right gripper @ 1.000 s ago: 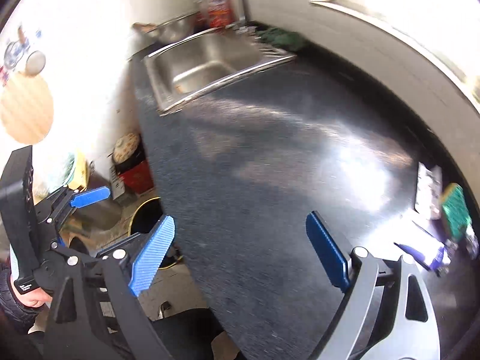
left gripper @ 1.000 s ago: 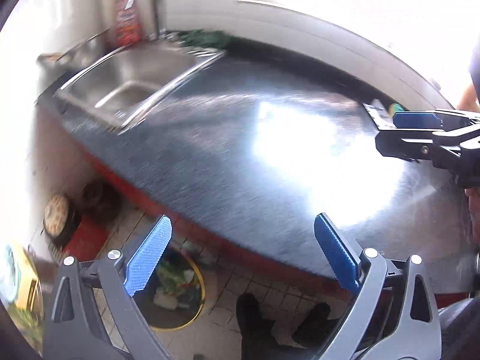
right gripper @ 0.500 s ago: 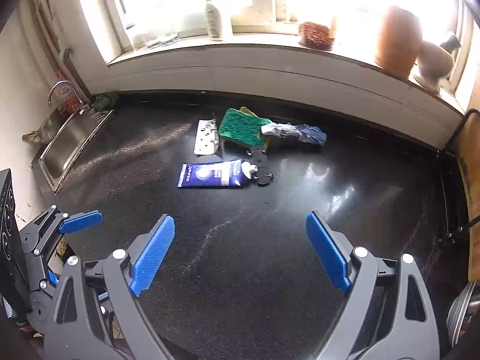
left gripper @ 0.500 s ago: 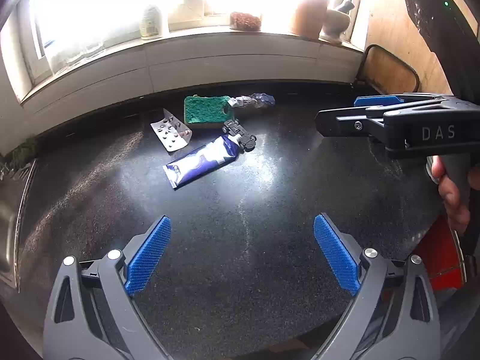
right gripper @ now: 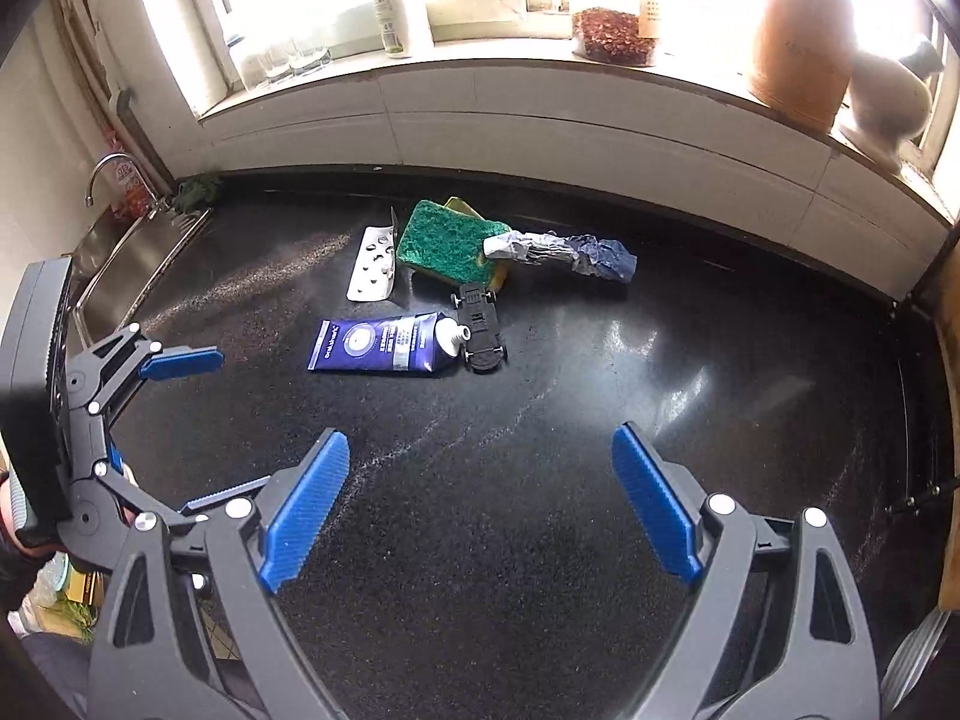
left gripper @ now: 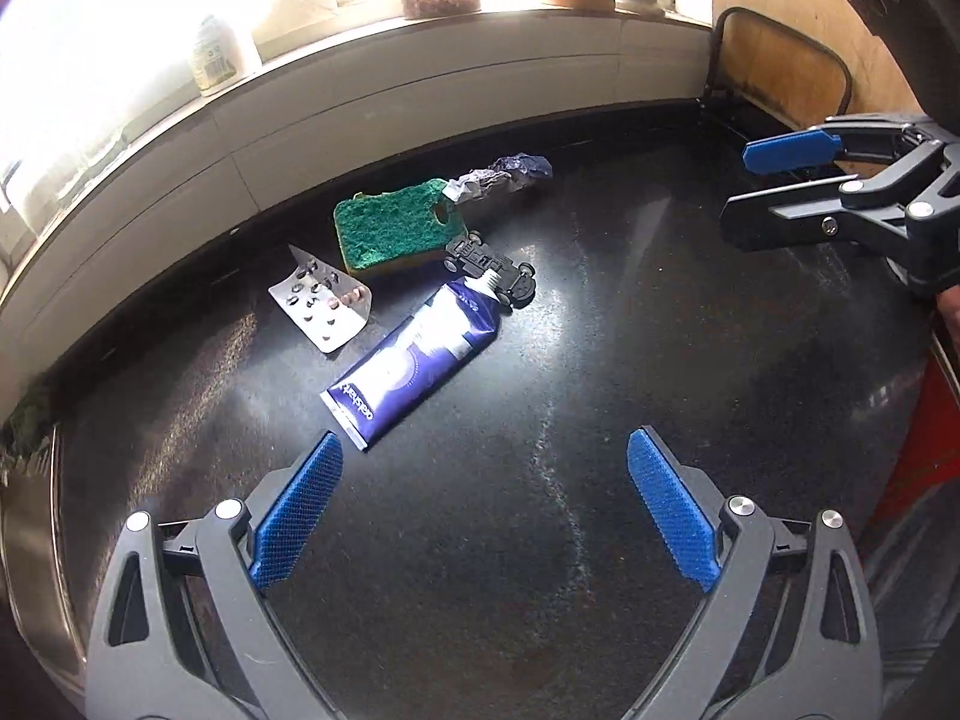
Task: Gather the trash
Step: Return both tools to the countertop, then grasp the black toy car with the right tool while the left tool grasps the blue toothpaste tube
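On the black counter [right gripper: 690, 372] lies a small heap of litter: a blue tube [right gripper: 384, 345], an upside-down black toy car [right gripper: 480, 330], a green sponge [right gripper: 447, 243], a silver blister pack [right gripper: 375, 264] and a crumpled wrapper [right gripper: 564, 249]. My right gripper [right gripper: 480, 441] hovers open in front of the heap, nothing between its fingers. In the left wrist view, the tube [left gripper: 414, 360], car [left gripper: 489, 267], sponge [left gripper: 396, 228], blister pack [left gripper: 321, 306] and wrapper [left gripper: 504, 174] lie just ahead of my open, empty left gripper [left gripper: 485, 444]. The tube's flat end is near its left finger.
A steel sink [right gripper: 120, 264] with a tap sits at the counter's far left. The windowsill holds a white bottle [right gripper: 399, 0], a jar of red bits [right gripper: 612, 36] and a clay pot [right gripper: 801, 36]. A wire frame [left gripper: 780, 60] stands against a wooden board on the right.
Both views swung away from the sink end onto the litter. Over the last half second the left gripper came closer to the tube; both grippers stayed open.
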Tool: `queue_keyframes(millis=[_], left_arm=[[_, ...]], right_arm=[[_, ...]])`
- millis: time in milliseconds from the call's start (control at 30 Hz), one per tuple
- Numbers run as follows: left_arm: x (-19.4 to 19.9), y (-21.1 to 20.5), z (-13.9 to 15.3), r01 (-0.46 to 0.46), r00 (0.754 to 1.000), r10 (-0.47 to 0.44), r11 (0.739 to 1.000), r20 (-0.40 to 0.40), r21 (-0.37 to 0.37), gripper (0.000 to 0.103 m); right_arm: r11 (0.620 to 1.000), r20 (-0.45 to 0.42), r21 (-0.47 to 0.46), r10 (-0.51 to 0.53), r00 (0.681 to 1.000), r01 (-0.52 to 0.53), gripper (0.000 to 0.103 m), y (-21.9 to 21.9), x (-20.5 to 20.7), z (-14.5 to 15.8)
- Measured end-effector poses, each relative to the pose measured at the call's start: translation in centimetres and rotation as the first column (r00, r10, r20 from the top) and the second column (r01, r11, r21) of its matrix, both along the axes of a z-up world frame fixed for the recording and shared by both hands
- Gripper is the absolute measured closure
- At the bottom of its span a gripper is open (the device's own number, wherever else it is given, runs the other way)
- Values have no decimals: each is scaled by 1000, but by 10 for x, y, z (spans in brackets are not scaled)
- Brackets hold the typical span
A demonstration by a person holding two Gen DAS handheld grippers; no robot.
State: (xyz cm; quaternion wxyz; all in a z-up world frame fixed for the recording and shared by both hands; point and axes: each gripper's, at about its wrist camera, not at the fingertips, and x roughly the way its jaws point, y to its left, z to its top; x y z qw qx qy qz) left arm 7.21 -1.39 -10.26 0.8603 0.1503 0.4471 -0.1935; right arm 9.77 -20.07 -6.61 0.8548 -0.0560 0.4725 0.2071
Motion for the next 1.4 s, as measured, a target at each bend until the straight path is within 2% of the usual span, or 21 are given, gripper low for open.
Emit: queue_keyframes(millis=[167,333,500,533,600,667,767,800,933,1067,1167,1267,1300,1333,1367,1400], left_arm=[[52,1,-27,92,995,-91,995,-31,40,10],[92,-9,-62,193,979,-187,978,-81,84,11],[120,-9,-86,245,961,-236,968,-142,51,11],[122,-10,-91,264,956,-254,963,-150,55,10],[123,-9,-94,288,948,-283,957,-143,17,11],[123,-7,-94,280,951,-278,960,-133,-3,12],[111,-4,-90,285,952,-286,958,-106,-19,31],[104,-3,-88,278,955,-279,960,-97,-23,46],[86,0,-86,233,967,-233,972,-100,-12,49],[66,8,-82,146,983,-145,989,-111,-3,51],[53,19,-79,56,989,-58,998,-134,-23,51],[46,27,-75,-26,988,19,999,-150,-41,51],[45,31,-72,-52,987,44,997,-153,-50,51],[44,34,-68,-78,986,69,995,-153,-57,51],[42,37,-64,-98,985,88,993,-148,-60,51],[39,39,-59,-114,985,104,992,-139,-61,51]], right_arm=[[999,-35,-29,43,998,-44,17,11,34,-23],[998,-99,-48,35,995,-40,17,16,74,-50],[997,-145,-63,44,988,-53,17,25,111,-74],[996,-152,-66,47,987,-58,17,28,118,-79],[996,-172,-67,54,984,-67,17,31,130,-88],[995,-181,-66,66,981,-79,17,34,139,-94],[992,-197,-70,87,977,-103,17,39,146,-102],[992,-205,-70,93,974,-109,17,41,149,-105],[990,-224,-64,112,968,-129,17,47,155,-112],[981,-219,-87,151,964,-174,18,59,158,-118],[977,-230,-93,168,959,-193,26,66,160,-125],[972,-195,-114,181,964,-205,32,71,158,-128],[968,-182,-132,187,965,-212,42,74,156,-128],[964,-165,-146,197,966,-221,66,77,154,-127],[960,-151,-159,207,967,-230,72,78,152,-126],[957,-147,-176,205,968,-230,73,80,150,-127]])
